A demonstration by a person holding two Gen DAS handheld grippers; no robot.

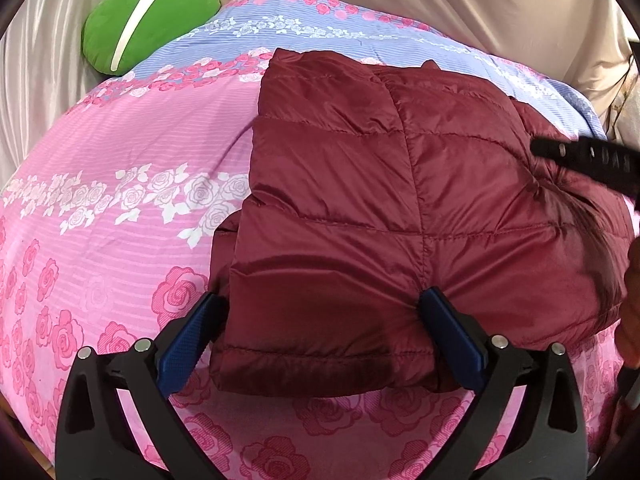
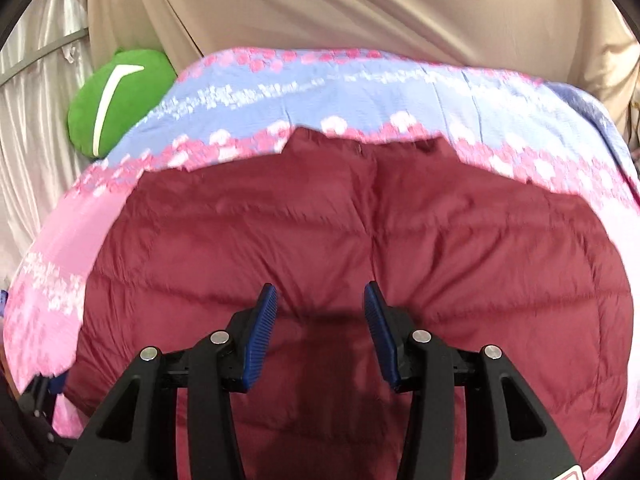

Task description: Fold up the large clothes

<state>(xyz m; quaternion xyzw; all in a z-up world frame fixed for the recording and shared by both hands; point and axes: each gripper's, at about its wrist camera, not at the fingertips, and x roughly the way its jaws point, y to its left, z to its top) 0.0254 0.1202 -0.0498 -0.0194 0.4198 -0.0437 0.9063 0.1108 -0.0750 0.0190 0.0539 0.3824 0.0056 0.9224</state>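
Observation:
A maroon quilted down jacket (image 1: 400,208) lies folded on a pink and blue rose-print bedsheet (image 1: 112,216). My left gripper (image 1: 320,296) stands wide open with the jacket's near left corner between its blue pads. The left pad sits beside the hem and the right pad dents the fabric. My right gripper (image 2: 320,286) hovers half open just over the jacket (image 2: 360,216), with nothing pinched between its fingers. In the left wrist view the right gripper's black finger (image 1: 576,156) rests against the jacket's right side, where the fabric puckers.
A green plush cushion (image 1: 148,20) lies at the bed's far left corner. Beige cloth (image 2: 340,8) hangs behind the bed and pale satin curtain (image 1: 36,80) hangs on the left. A hand (image 1: 632,300) shows at the right edge.

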